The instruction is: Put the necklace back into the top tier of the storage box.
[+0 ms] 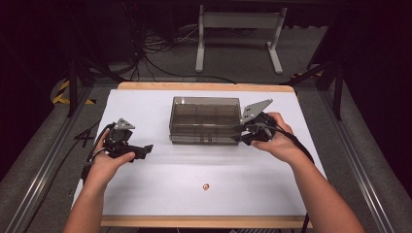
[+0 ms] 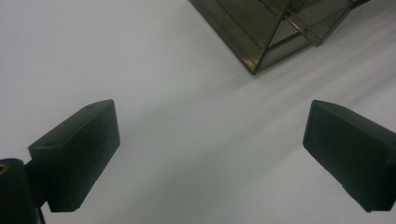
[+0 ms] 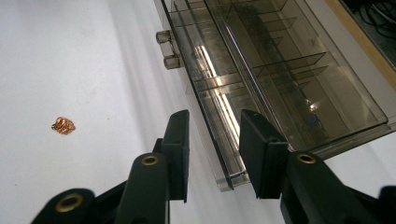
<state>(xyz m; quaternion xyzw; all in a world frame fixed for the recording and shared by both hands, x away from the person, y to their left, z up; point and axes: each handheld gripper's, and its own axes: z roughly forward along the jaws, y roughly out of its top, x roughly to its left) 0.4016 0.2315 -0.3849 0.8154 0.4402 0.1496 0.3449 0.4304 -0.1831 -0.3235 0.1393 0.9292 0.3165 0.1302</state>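
Observation:
A smoky clear compartment box (image 1: 204,119) with its lid down stands at the middle back of the white table (image 1: 160,194). My right gripper (image 1: 240,135) is at the box's near right corner. In the right gripper view its jaws (image 3: 215,119) straddle the box's front edge (image 3: 224,154), with a slim gap beside the left jaw. My left gripper (image 1: 144,150) rests low at the left, jaws wide open (image 2: 210,149) over bare table, pointed toward a corner of the box (image 2: 275,28). A small copper-coloured piece (image 1: 206,186) lies near the table's front, also in the right gripper view (image 3: 63,125).
Two clear latches (image 3: 168,46) stick out from the box's front. A wooden strip (image 1: 204,222) borders the table's near side. Beyond the far edge stand a white table frame (image 1: 238,22) and loose cables (image 1: 155,48) on the floor.

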